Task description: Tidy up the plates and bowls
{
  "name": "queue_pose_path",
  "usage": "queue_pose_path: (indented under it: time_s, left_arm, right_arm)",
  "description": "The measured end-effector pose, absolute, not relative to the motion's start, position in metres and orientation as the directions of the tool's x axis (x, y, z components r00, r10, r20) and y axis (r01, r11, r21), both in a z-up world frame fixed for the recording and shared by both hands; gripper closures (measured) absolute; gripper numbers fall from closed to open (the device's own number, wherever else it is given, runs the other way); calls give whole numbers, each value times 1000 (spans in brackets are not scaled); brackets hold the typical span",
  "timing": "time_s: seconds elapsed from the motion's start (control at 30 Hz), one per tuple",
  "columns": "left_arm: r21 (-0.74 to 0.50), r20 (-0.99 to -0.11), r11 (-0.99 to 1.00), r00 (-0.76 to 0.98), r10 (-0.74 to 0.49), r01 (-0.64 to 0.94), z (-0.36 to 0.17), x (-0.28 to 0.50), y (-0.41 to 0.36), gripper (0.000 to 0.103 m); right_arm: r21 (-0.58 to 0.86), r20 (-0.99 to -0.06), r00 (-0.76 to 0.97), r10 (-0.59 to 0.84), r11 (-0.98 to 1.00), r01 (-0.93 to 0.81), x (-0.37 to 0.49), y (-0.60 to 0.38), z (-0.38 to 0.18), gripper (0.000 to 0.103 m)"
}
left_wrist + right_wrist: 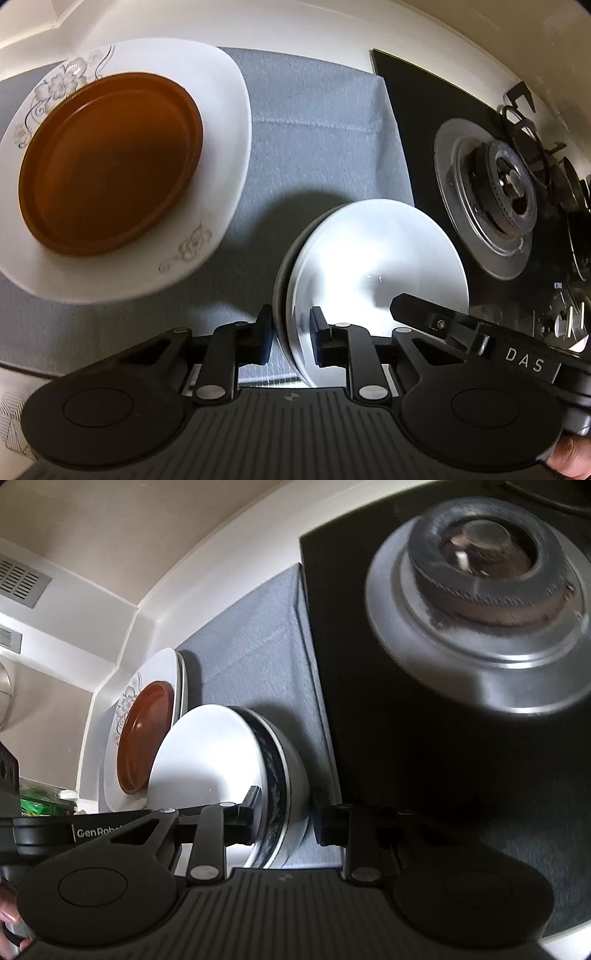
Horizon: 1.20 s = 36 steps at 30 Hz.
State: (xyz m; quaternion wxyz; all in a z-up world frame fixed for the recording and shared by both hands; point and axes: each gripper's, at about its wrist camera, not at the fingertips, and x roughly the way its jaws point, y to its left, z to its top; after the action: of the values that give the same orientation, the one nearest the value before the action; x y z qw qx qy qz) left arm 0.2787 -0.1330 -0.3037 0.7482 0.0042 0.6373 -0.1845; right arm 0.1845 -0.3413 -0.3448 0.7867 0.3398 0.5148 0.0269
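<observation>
Honestly, both grippers, left gripper (290, 338) and right gripper (286, 821), are clamping fingers on the stacked bowls' (373, 258) 6 o'clock rim, risking uneven pull tipping them toward the burner (491, 195) at 2 o'clock.

Both views are moderately lit indoor shots with strong fisheye bending; straight edges curve and the corners go dark. Light from above puts a bright sheen on the white bowl (376, 254), which drops a soft shadow on the grey mat (317, 147) behind it. The burner (487, 576) in the right wrist view is smeared by motion blur, and the black stovetop (424, 738) around it sinks into near-featureless dark.
</observation>
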Motion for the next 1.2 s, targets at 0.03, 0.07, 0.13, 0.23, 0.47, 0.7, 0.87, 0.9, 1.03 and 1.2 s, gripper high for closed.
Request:
queue_pose_path:
  time_s: [0.03,0.07,0.13,0.23,0.47,0.7,0.87,0.9,1.03,1.2]
  left_arm:
    - [-232,-955,930,117,-274,284,-302,277,-132,81]
    - [-237,-954,928,114,-278,287,-301,275,-131,81]
    - [-245,-952,927,111,-286,285,-297,273,-127,81]
    - [-244,-952,928,114,-285,282,-291,270,-122,81]
    - [-232,-941,923,171,-293,306,-263,266,-111,81]
    - [-252,-935,924,171,-309,288,-249,269,-81,81]
    - [-256,-933,926,181,-312,279,-234,271,-54,81]
    - [-263,-931,927,180,-317,269,-231,273,-47,81]
    - [-271,-927,933,196,-319,235,-216,275,-16,81]
    - [-275,-928,950,215,-303,151,-207,279,33,81]
  right_arm:
    - [560,-794,465,391,768,311,183,-340,-344,72]
    - [556,-799,459,388,769,316,181,-340,-342,73]
    - [534,-815,443,374,782,322,181,-336,-339,73]
    - [501,-832,430,350,807,312,181,-330,-334,73]
    - [519,-827,423,370,791,324,184,-322,-323,73]
    - [497,-843,400,361,806,321,193,-292,-308,73]
    - [493,-840,404,363,821,288,202,-266,-290,73]
    - [494,-839,405,364,822,284,204,-261,-287,73]
    - [510,-829,400,391,823,252,213,-235,-278,73]
    - [525,-817,382,433,832,179,234,-193,-273,72]
